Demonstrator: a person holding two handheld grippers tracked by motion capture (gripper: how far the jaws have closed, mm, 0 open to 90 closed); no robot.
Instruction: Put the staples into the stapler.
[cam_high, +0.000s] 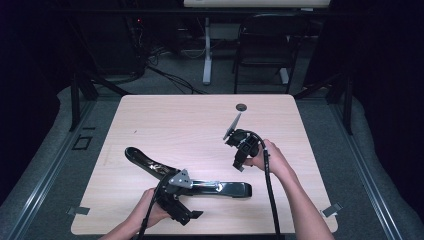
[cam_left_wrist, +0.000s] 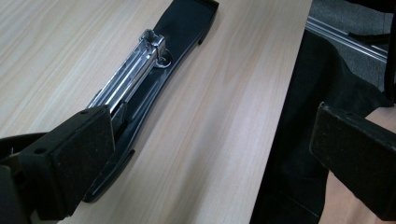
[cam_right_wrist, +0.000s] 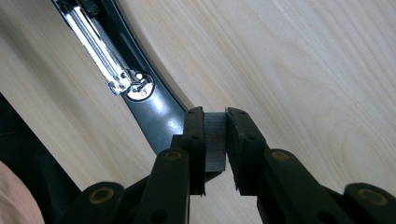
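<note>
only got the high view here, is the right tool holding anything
Observer: yes, a small grey block, seemingly a strip of staples, is pinched between the right tool's pads.
Operator: and the left tool
Observer: the left tool is wide open with nothing gripped; one jaw stands close over the stapler.
Operator: can you see where staples go
Observer: yes, the stapler lies opened out and its chrome channel faces up, uncovered.
</note>
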